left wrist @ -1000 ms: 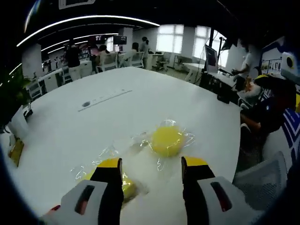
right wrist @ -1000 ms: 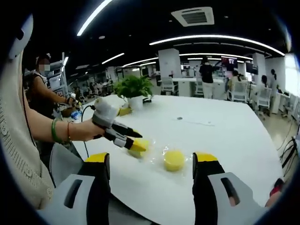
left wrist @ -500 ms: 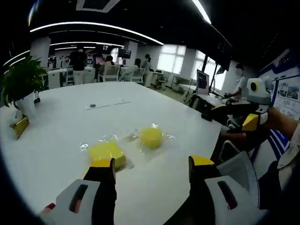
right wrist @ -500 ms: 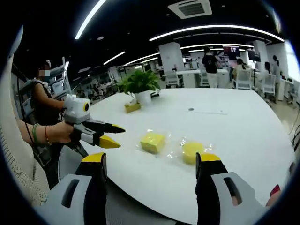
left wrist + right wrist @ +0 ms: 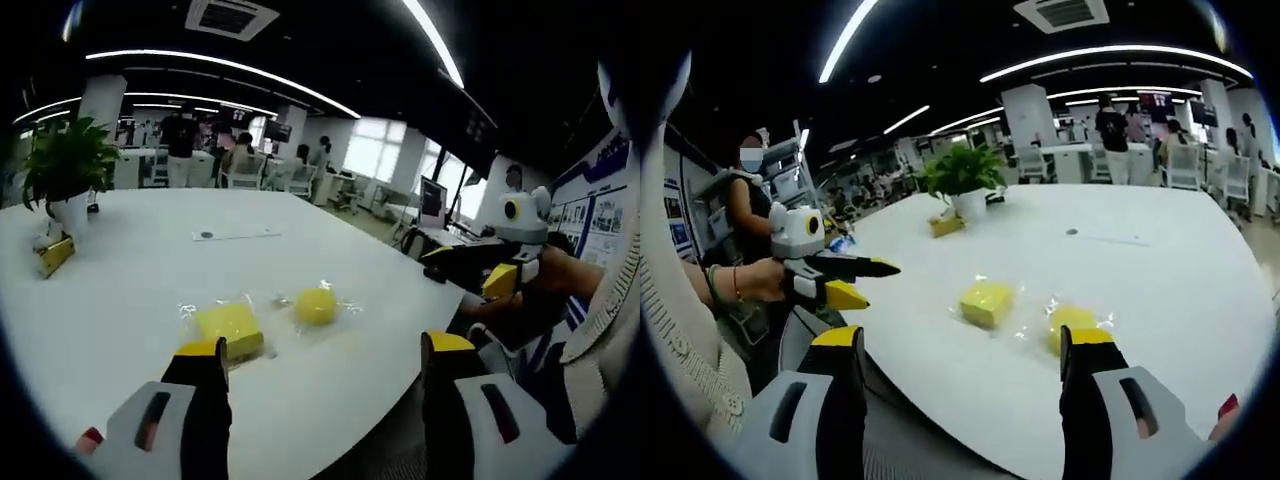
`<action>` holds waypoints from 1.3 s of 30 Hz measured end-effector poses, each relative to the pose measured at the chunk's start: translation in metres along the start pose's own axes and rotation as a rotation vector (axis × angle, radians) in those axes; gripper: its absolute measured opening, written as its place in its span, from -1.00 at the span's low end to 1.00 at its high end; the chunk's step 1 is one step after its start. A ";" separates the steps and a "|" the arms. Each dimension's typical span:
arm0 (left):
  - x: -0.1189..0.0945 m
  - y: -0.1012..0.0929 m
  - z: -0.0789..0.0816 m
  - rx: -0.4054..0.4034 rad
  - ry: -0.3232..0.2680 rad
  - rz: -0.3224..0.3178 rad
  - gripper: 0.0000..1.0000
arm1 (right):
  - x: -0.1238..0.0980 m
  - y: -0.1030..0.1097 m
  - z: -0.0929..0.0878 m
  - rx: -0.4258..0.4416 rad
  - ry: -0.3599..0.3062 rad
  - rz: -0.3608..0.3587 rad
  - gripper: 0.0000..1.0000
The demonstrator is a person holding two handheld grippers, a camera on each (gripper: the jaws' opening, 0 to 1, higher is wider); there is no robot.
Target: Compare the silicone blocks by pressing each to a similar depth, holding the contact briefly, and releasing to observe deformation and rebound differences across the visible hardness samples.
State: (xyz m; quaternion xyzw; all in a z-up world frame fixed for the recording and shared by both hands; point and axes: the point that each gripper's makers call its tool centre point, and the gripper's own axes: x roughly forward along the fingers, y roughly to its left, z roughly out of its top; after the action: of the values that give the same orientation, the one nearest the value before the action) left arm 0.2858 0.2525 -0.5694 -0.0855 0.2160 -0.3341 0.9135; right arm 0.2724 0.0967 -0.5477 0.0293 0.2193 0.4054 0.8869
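So I've got a big white table [image 5: 120, 270] in an open office, with a potted plant [image 5: 65, 175] at its far side. Sitting near the table edge closest to me are the two silicone samples, each on crinkly clear wrap: a square yellow block [image 5: 229, 325] and, just beside it, a round yellow block [image 5: 316, 305]. Both look plump and undented, no visible squash marks.

Neither block is being touched at the moment. My left tool [image 5: 320, 365] hangs back off the table edge with its jaws spread wide, and my right tool [image 5: 962, 355] is the same deal, gaping and empty. I'd say I'm between presses. Next move: bring one tool down onto a block, gently, matching depth, hold, let go.
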 end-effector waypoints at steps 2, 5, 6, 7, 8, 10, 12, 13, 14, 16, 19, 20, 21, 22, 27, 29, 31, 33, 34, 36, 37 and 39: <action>-0.001 -0.002 0.001 -0.004 -0.006 0.007 0.59 | 0.000 -0.002 0.000 -0.008 0.004 0.014 0.51; -0.002 -0.003 0.003 0.006 0.000 0.033 0.61 | -0.001 0.000 -0.001 -0.013 0.007 0.038 0.52; -0.003 -0.003 0.005 0.003 -0.007 0.046 0.62 | -0.001 0.000 -0.002 -0.022 0.011 0.045 0.52; -0.004 -0.005 0.006 0.004 -0.012 0.049 0.62 | -0.001 -0.001 -0.003 -0.024 0.014 0.050 0.53; -0.004 -0.007 0.007 0.005 -0.015 0.054 0.63 | -0.001 -0.001 -0.004 -0.022 0.015 0.057 0.54; -0.005 -0.011 0.006 0.016 -0.004 0.067 0.64 | -0.002 -0.001 -0.005 -0.013 0.013 0.073 0.55; -0.007 -0.014 0.005 0.024 0.000 0.081 0.65 | -0.004 -0.001 -0.005 -0.011 0.010 0.086 0.55; -0.008 -0.015 0.005 0.023 -0.001 0.086 0.65 | -0.005 -0.001 -0.006 -0.020 0.016 0.095 0.55; -0.008 -0.016 0.005 0.021 -0.002 0.093 0.65 | -0.006 -0.001 -0.007 -0.022 0.018 0.100 0.55; -0.009 -0.019 0.003 0.024 0.001 0.111 0.64 | -0.007 0.000 -0.008 -0.030 0.020 0.119 0.55; -0.008 -0.021 -0.002 0.010 0.011 0.130 0.64 | -0.011 0.003 -0.009 -0.050 0.020 0.145 0.53; -0.007 -0.024 -0.004 0.008 0.010 0.129 0.64 | -0.012 0.003 -0.012 -0.057 0.023 0.152 0.53; -0.005 -0.028 -0.007 0.005 0.019 0.125 0.64 | -0.012 0.004 -0.014 -0.055 0.025 0.155 0.53; -0.004 -0.030 -0.010 0.009 0.030 0.123 0.63 | -0.012 0.004 -0.017 -0.056 0.029 0.158 0.53; -0.002 -0.034 -0.008 0.040 0.033 0.118 0.63 | -0.012 0.007 -0.023 -0.043 0.041 0.167 0.52; -0.002 -0.032 -0.004 0.038 0.022 0.114 0.63 | -0.012 0.010 -0.024 -0.046 0.044 0.174 0.52; -0.001 -0.031 -0.002 0.047 0.018 0.106 0.63 | -0.009 0.010 -0.024 -0.057 0.047 0.169 0.51; -0.001 -0.031 0.000 0.065 0.021 0.090 0.62 | -0.006 0.011 -0.023 -0.057 0.044 0.162 0.49; -0.001 -0.029 0.000 0.075 0.024 0.083 0.62 | -0.005 0.009 -0.022 -0.065 0.039 0.148 0.46; -0.001 -0.027 0.000 0.100 0.035 0.068 0.62 | -0.002 0.010 -0.020 -0.060 0.028 0.132 0.45; -0.001 -0.025 0.000 0.101 0.034 0.066 0.62 | -0.001 0.011 -0.019 -0.047 0.017 0.127 0.46; -0.001 -0.024 0.001 0.097 0.027 0.052 0.61 | 0.000 0.013 -0.017 -0.047 0.005 0.120 0.46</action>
State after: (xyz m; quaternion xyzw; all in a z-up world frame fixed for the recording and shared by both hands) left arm 0.2721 0.2348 -0.5613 -0.0306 0.2141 -0.3213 0.9219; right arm 0.2563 0.1034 -0.5607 0.0204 0.2099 0.4632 0.8608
